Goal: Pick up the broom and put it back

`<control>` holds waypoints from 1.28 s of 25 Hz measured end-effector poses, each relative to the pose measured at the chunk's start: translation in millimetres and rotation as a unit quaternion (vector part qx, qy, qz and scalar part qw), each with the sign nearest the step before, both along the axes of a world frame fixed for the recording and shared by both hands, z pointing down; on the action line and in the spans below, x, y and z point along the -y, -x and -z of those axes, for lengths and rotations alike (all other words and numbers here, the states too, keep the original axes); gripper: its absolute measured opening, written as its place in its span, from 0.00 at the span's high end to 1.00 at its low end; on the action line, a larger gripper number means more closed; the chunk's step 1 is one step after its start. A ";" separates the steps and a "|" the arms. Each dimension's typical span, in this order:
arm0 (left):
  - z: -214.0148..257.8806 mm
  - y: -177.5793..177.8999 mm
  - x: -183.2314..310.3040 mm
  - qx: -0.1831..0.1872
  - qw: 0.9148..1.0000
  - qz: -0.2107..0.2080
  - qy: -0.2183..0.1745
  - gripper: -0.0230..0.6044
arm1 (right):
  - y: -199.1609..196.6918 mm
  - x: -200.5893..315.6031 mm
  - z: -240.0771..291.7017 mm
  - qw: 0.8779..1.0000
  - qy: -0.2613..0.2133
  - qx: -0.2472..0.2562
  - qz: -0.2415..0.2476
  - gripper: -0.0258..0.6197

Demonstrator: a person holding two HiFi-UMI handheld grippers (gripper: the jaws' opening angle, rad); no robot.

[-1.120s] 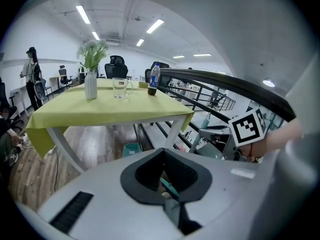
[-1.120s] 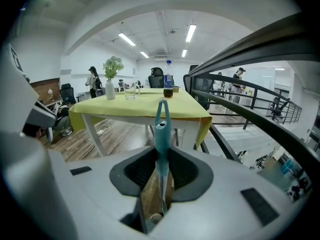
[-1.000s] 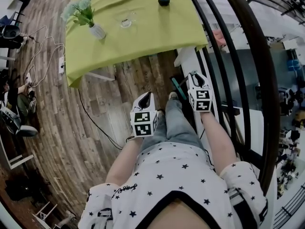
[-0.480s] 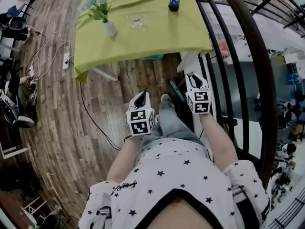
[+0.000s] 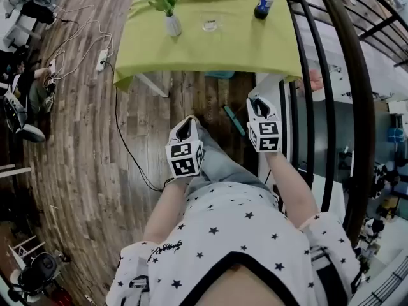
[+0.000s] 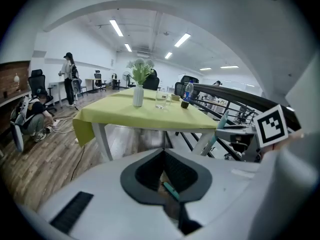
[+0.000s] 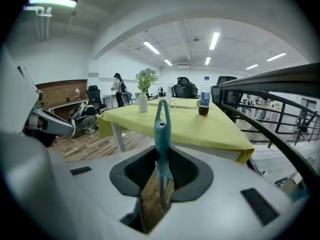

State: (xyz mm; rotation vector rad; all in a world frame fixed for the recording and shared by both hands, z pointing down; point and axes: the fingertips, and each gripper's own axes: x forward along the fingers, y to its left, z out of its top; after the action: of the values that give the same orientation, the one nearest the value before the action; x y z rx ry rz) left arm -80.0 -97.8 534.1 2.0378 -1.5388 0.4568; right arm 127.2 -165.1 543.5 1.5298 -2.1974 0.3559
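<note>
step: broom (image 7: 161, 124) picked up, put-back not yet done | next: carry it to its spot, grip kept firm, handle kept off the railing (image 7: 280, 78) | right gripper (image 7: 161, 156): part-way closed, pinching the broom handle, loop end toward the surface (image 5: 210, 50) | left gripper (image 6: 163, 156): narrowly parted, holds nothing

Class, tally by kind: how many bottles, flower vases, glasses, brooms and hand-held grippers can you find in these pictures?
bottle: 1
flower vase: 1
glass: 1
broom: 1
grippers: 2 (left gripper, right gripper)
Total: 6
</note>
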 end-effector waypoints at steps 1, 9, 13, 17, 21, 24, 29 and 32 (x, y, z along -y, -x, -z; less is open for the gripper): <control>-0.6 5.2 -1.0 0.000 1.000 0.008 0.000 0.95 | 5.9 2.6 -0.4 1.000 -0.001 0.002 0.006 0.84; -9.3 54.0 -15.9 0.004 0.997 0.073 0.009 0.95 | 64.7 17.0 -6.1 0.998 0.002 0.007 0.061 0.84; -16.4 81.2 -22.0 0.005 0.995 0.099 0.017 0.95 | 97.7 21.9 -11.9 0.996 0.006 0.007 0.085 0.84; -25.0 104.5 -25.1 0.005 0.993 0.114 0.026 0.95 | 126.9 23.8 -18.5 0.995 0.010 0.006 0.103 0.84; -29.0 124.3 -17.9 0.010 0.993 0.116 0.028 0.95 | 150.6 28.7 -26.1 0.993 0.017 0.006 0.114 0.84; -30.2 137.0 -13.6 0.008 0.993 0.117 0.031 0.95 | 165.6 28.0 -33.8 0.993 0.024 0.005 0.117 0.84; -36.2 151.1 -6.5 0.008 0.994 0.106 0.040 0.95 | 187.1 29.9 -45.6 0.993 0.034 0.001 0.116 0.84; -40.4 156.5 1.0 0.008 0.994 0.099 0.043 0.95 | 197.7 35.6 -54.1 0.992 0.040 -0.001 0.116 0.84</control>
State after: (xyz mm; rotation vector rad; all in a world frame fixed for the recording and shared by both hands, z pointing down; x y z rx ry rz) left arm -236.5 -98.8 574.5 1.7993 -1.6801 0.4562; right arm -70.5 -200.7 597.6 1.2166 -2.2999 0.3614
